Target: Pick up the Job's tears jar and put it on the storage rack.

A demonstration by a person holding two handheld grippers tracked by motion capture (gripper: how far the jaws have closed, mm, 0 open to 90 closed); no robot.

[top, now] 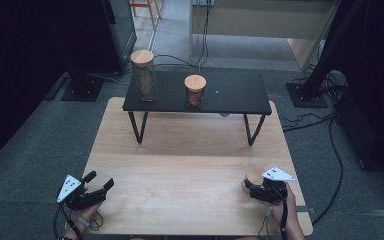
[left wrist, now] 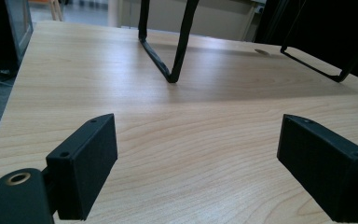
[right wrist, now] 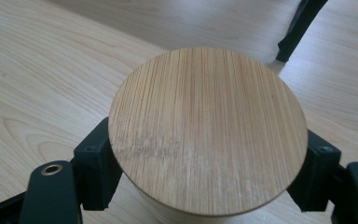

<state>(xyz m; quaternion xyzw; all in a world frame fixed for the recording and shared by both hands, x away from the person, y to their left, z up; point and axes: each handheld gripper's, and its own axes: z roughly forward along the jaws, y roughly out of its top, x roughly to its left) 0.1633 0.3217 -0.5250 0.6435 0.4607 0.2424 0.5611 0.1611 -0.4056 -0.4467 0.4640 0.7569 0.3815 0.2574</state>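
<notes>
The left gripper (top: pixel 101 189) rests low at seven o'clock on the table (top: pixel 180 165), jaws spread over bare wood, pointing toward two o'clock. At five o'clock, near the table's right edge, the right gripper (right wrist: pixel 207 154) pinches a bamboo-lidded jar (right wrist: pixel 208 128) below its lid, which hides the jar's body and the jaw tips.

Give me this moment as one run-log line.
right gripper: shut on jar under its bamboo lid | left gripper: open, nothing between jaws | table: jar near right edge | shelf: two lidded jars
</notes>
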